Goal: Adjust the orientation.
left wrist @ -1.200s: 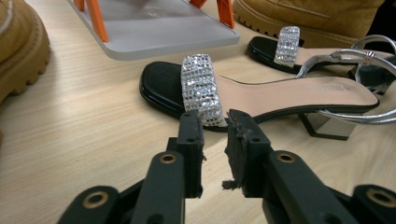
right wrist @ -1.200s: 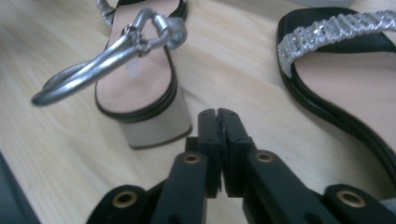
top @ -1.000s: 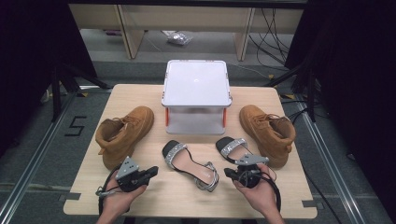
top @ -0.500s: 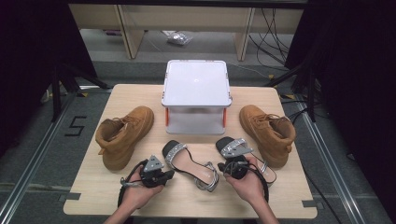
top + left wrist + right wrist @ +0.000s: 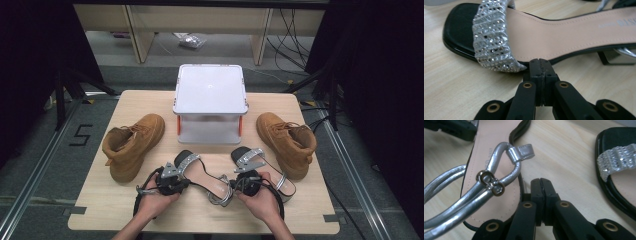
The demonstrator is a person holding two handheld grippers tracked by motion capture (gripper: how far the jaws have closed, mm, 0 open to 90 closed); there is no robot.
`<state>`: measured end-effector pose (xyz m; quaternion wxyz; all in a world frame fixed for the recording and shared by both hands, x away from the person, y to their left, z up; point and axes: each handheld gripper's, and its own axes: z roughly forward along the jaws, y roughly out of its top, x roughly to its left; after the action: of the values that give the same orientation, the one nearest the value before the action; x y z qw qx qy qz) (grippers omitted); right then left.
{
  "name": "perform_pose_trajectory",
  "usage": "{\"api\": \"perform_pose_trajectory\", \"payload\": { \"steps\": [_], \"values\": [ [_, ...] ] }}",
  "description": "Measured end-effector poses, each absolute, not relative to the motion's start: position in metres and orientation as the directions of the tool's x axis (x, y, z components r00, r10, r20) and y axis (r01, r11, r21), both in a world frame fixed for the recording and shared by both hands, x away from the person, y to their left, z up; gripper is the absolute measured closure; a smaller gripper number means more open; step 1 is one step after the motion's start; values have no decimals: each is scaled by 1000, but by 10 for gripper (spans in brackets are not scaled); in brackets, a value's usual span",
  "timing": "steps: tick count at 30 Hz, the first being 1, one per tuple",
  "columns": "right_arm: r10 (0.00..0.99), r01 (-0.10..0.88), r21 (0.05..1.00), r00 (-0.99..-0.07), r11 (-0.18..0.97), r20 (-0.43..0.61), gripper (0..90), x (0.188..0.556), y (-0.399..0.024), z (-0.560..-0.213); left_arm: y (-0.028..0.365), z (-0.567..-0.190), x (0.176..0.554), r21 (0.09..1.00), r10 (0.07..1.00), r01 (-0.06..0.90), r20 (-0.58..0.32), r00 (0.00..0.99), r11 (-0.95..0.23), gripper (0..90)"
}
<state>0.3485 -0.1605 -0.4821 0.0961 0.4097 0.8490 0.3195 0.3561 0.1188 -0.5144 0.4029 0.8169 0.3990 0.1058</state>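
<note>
Two black sandals with glittery silver toe straps lie at the table's front. My left gripper [image 5: 181, 183] is shut, empty, at the left sandal [image 5: 202, 176]. In the left gripper view its tips [image 5: 540, 63] stand by the sole edge of this sandal [image 5: 574, 32], just beside the glitter strap [image 5: 492, 42]. My right gripper [image 5: 244, 182] is also shut and empty, between the left sandal's heel and the right sandal [image 5: 262, 167]. In the right gripper view its tips [image 5: 541, 182] sit on bare wood beside the silver ankle straps [image 5: 486, 183]; the other sandal's toe [image 5: 621, 160] lies to the right.
A tan boot [image 5: 132, 145] lies on the left of the wooden table [image 5: 100, 210] and another tan boot [image 5: 287, 142] on the right. A white lidded box [image 5: 210, 100] stands at the back middle, just behind the sandals.
Both hands have moved inward to the sandals: the left gripper to the right, the right gripper to the left. The shoes and the box have stayed in place.
</note>
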Motion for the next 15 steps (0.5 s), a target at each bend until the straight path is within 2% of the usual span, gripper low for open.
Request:
{"api": "perform_pose_trajectory", "payload": {
  "steps": [2, 5, 9, 15],
  "values": [
    [752, 623, 629, -653, 466, 90, 900, 347, -160, -483, 119, -514, 356, 736, 741, 583, -168, 651, -345, 894],
    [754, 632, 626, -648, 456, 106, 900, 343, -158, -483, 120, -513, 358, 728, 734, 573, -143, 664, -376, 894],
    [739, 625, 624, -664, 469, 110, 900, 339, -154, -483, 118, -513, 361, 736, 754, 582, -150, 639, -346, 895],
    [701, 616, 624, -697, 480, 149, 900, 332, -144, -485, 122, -511, 369, 724, 754, 580, -127, 644, -373, 894]
  ]
}}
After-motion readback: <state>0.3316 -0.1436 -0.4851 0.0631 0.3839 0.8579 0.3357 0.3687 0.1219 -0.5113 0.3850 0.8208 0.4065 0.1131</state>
